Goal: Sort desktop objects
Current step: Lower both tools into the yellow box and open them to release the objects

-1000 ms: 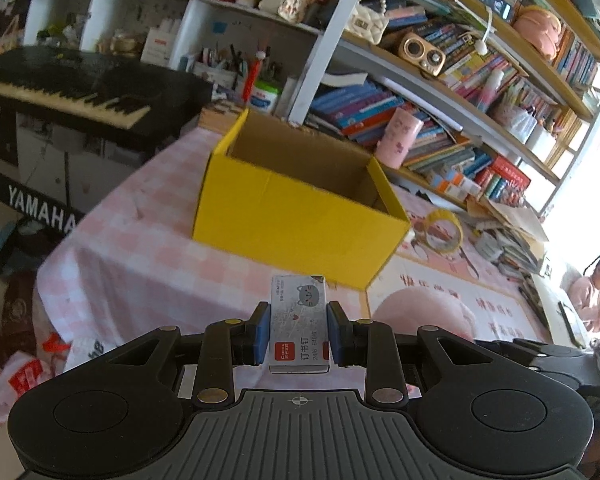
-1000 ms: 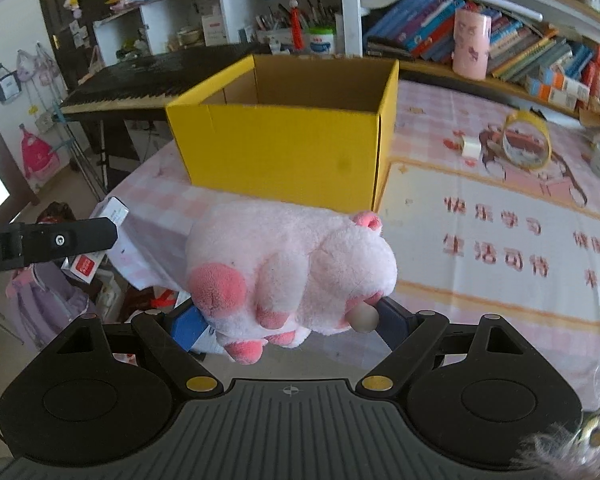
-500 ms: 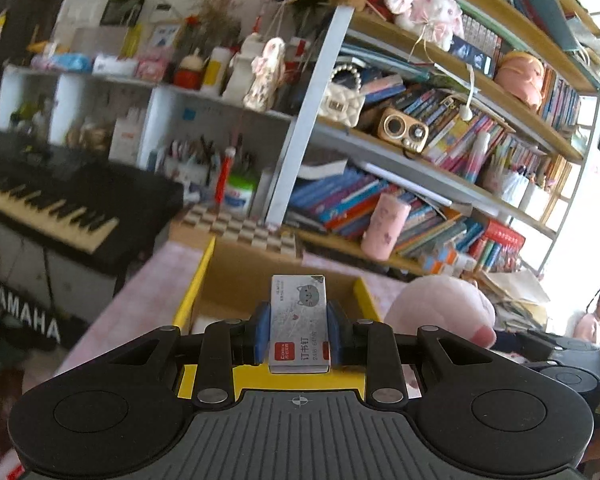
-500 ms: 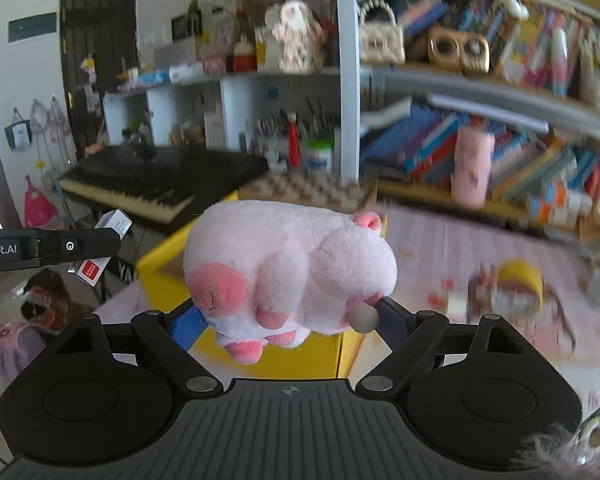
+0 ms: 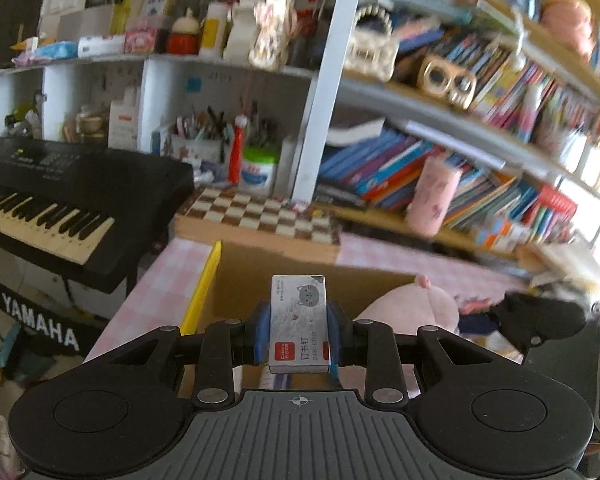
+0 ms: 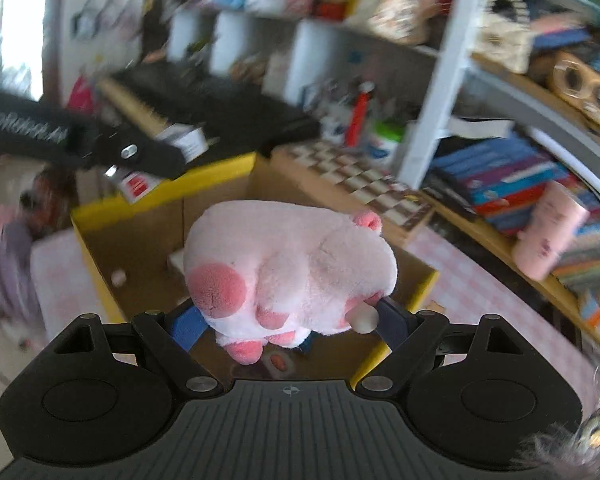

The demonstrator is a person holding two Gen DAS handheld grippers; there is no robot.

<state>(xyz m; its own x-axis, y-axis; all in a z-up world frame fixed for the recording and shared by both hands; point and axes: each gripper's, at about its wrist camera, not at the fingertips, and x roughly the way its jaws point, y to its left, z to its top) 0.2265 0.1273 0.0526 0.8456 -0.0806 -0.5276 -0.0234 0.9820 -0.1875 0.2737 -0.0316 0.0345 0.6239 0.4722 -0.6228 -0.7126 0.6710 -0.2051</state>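
"YAMAHA" on keyboard stand (image 5: 40,326), "订书钉" on staple box (image 5: 299,322)

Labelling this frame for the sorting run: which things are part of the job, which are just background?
In the job:
- staples box, clamped in left gripper
- pink plush toy, held in right gripper
- yellow cardboard box

Background:
- keyboard
- chessboard
- pink cup
- books
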